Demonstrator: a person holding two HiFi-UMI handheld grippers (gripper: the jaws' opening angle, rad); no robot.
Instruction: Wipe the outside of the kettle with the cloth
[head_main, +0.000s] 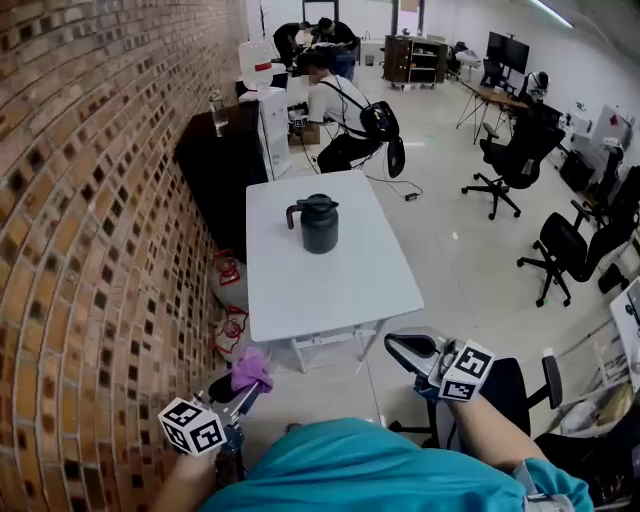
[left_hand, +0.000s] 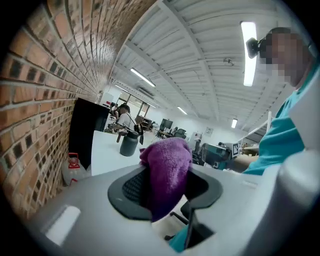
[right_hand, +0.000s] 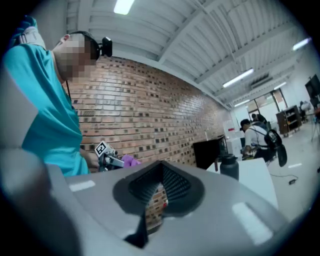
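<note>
Brickwork (head_main: 90, 200) bounds the room on the left side. Beside it, low in the head view, the left gripper (head_main: 243, 395) has its jaws closed on the purple cloth (head_main: 250, 370). The left gripper view shows the cloth bunched between the pads, with a fold standing above them.

Ahead, well apart from both grippers, stands the white table (head_main: 300, 290). The dark kettle (head_main: 319, 223) sits upright on the far half of the table, handle toward the wall, lid on. Nothing else is on the tabletop.

The right gripper (head_main: 405, 350) is held low at the right. Its jaws meet at the tips and hold nothing.

Judged step: approach. The cloth is secured, but wiping has not begun. The next move calls for closing in on the table and bringing the cloth flat against the kettle wall. The right gripper is free to steady the kettle by its handle or lid; otherwise the kettle may slide on the smooth top.

Further right, the pale tiled floor (head_main: 460, 260) carries black office chairs (head_main: 515, 160) and desks. People work at the far end of the room.
</note>
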